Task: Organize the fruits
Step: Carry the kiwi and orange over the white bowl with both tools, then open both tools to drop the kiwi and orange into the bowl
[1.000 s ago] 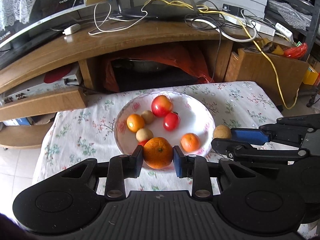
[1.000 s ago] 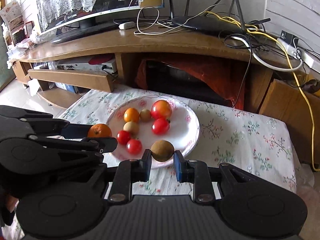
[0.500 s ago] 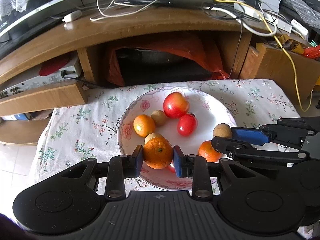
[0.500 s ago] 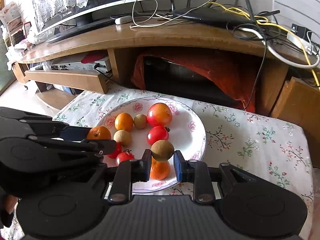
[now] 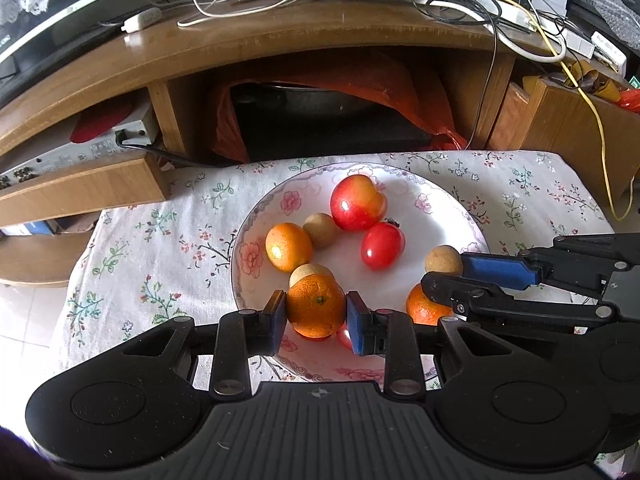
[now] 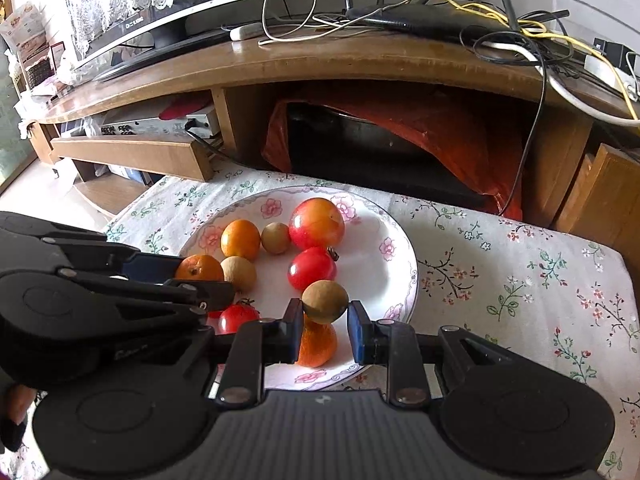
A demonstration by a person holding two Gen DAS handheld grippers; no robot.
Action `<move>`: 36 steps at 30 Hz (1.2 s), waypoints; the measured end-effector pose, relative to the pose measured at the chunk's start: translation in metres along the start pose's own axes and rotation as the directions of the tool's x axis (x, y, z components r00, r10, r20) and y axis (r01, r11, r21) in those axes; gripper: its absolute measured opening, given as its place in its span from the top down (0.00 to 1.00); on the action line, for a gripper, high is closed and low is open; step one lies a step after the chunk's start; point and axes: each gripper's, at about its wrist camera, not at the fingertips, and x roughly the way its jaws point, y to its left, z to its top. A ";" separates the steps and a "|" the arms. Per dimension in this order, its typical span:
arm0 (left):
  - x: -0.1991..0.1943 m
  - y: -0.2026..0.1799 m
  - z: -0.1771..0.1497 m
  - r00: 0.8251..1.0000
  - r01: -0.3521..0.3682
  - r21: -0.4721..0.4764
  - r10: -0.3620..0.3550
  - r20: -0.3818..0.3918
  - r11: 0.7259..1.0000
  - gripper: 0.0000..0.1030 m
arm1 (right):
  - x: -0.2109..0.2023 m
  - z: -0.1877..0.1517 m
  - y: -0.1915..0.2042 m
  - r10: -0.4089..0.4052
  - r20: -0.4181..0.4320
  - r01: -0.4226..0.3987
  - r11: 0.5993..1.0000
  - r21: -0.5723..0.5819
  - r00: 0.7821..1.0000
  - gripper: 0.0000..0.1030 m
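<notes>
Left tool (image 5: 316, 316) with orange (image 5: 315, 305) inside plate (image 5: 256, 220) rim.

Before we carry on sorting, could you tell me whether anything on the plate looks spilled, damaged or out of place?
Nothing stands out. The fruit lies intact on the plate, the left gripper holds an orange and the right gripper a small brown fruit over it.

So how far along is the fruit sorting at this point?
Done: seven fruits lie on the white floral plate. In hand: left gripper clamps a round orange tangerine, right gripper a small brown round fruit, both over the plate. Left: releasing them.
</notes>
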 end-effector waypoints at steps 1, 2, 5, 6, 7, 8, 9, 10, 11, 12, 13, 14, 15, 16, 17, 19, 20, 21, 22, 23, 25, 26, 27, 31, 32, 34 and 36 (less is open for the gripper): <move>0.000 0.000 0.000 1.000 -0.001 -0.001 0.001 0.000 1.000 0.63 | 0.000 0.000 0.000 0.003 0.001 -0.003 1.000 0.001 1.000 0.83; 0.001 0.000 0.000 1.000 0.001 -0.004 -0.001 0.000 1.000 0.63 | 0.001 0.000 -0.001 0.004 0.002 -0.004 1.000 0.001 1.000 0.83; 0.001 0.001 0.001 1.000 0.003 -0.010 -0.003 0.002 1.000 0.63 | 0.001 0.001 -0.001 0.007 0.005 -0.007 1.000 0.001 1.000 0.83; 0.001 0.001 0.001 1.000 0.002 -0.009 -0.002 0.002 1.000 0.63 | 0.002 0.001 -0.001 0.008 0.006 -0.008 1.000 0.001 1.000 0.83; 0.001 0.001 0.001 1.000 0.000 -0.008 0.000 0.003 1.000 0.63 | 0.002 0.001 -0.001 0.008 0.005 -0.008 1.000 0.001 1.000 0.83; 0.002 0.001 0.001 1.000 0.000 -0.009 0.000 0.003 1.000 0.63 | 0.002 0.001 -0.002 0.009 0.006 -0.009 1.000 0.001 1.000 0.83; 0.002 0.001 0.001 1.000 0.001 -0.010 -0.001 0.003 1.000 0.63 | 0.002 0.000 -0.002 0.011 0.008 -0.011 1.000 0.002 1.000 0.83; 0.002 0.001 0.001 1.000 0.002 -0.011 -0.002 0.003 1.000 0.63 | 0.002 0.000 -0.002 0.012 0.009 -0.012 1.000 0.003 1.000 0.83; 0.002 0.001 0.001 1.000 0.002 -0.011 -0.002 0.003 1.000 0.63 | 0.002 0.000 -0.002 0.014 0.011 -0.014 1.000 0.003 1.000 0.83; 0.002 0.001 0.001 1.000 0.002 -0.011 -0.002 0.003 1.000 0.63 | 0.002 0.000 -0.002 0.015 0.013 -0.015 1.000 0.002 1.000 0.83; 0.002 0.001 0.001 1.000 0.001 -0.009 -0.001 0.003 1.000 0.63 | 0.002 0.000 -0.003 0.016 0.014 -0.016 1.000 0.003 1.000 0.83; 0.002 0.001 0.001 1.000 -0.001 -0.008 0.001 0.004 1.000 0.63 | 0.002 -0.001 -0.003 0.016 0.014 -0.016 1.000 0.004 1.000 0.83; 0.002 0.001 0.001 1.000 -0.003 -0.007 0.003 0.005 1.000 0.63 | 0.002 -0.001 -0.003 0.016 0.014 -0.016 1.000 0.003 1.000 0.83; 0.002 0.001 0.001 1.000 -0.004 -0.006 0.004 0.006 1.000 0.63 | 0.002 -0.001 -0.003 0.015 0.015 -0.015 1.000 0.002 1.000 0.83; 0.002 0.001 0.001 1.000 -0.005 -0.006 0.005 0.006 1.000 0.63 | 0.002 -0.001 -0.003 0.012 0.016 -0.012 1.000 0.001 1.000 0.83; 0.002 0.001 0.001 1.000 -0.005 -0.006 0.005 0.005 1.000 0.62 | 0.002 -0.001 -0.003 0.012 0.017 -0.012 1.000 0.003 1.000 0.83; 0.002 0.001 0.001 1.000 -0.005 -0.006 0.005 0.006 1.000 0.62 | 0.002 -0.001 -0.004 0.013 0.017 -0.013 1.000 0.005 1.000 0.83; 0.002 0.001 0.001 1.000 -0.005 -0.006 0.005 0.005 1.000 0.62 | 0.003 -0.001 -0.004 0.014 0.016 -0.014 1.000 0.007 1.000 0.83; 0.002 0.001 0.001 1.000 -0.004 -0.007 0.004 0.005 1.000 0.62 | 0.003 -0.001 -0.004 0.014 0.016 -0.014 1.000 0.008 1.000 0.83; 0.002 0.001 0.001 1.000 -0.003 -0.008 0.003 0.004 1.000 0.62 | 0.003 -0.001 -0.004 0.013 0.016 -0.013 1.000 0.008 1.000 0.83; 0.003 0.002 0.002 1.000 -0.002 -0.010 0.002 0.002 1.000 0.62 | 0.003 -0.001 -0.004 0.013 0.016 -0.013 1.000 0.011 1.000 0.83; 0.003 0.002 0.002 1.000 -0.003 -0.011 0.003 0.001 1.000 0.62 | 0.003 -0.001 -0.004 0.013 0.017 -0.013 1.000 0.011 1.000 0.83; 0.003 0.002 0.002 1.000 -0.003 -0.013 0.003 0.000 1.000 0.61 | 0.003 -0.001 -0.004 0.012 0.017 -0.013 1.000 0.012 1.000 0.83; 0.003 0.002 0.002 1.000 -0.006 -0.012 0.006 0.002 1.000 0.60 | 0.003 -0.001 -0.005 0.012 0.017 -0.012 1.000 0.016 1.000 0.83; 0.003 0.002 0.002 1.000 -0.007 -0.012 0.007 0.002 1.000 0.60 | 0.003 -0.001 -0.005 0.010 0.019 -0.010 1.000 0.016 1.000 0.83; 0.002 0.002 0.002 1.000 -0.008 -0.012 0.008 0.005 1.000 0.58 | 0.003 0.000 -0.006 0.012 0.018 -0.012 1.000 0.023 1.000 0.83; 0.001 0.003 0.002 1.000 -0.008 -0.014 0.008 0.008 1.000 0.57 | 0.003 0.000 -0.007 0.015 0.018 -0.015 0.999 0.031 1.000 0.83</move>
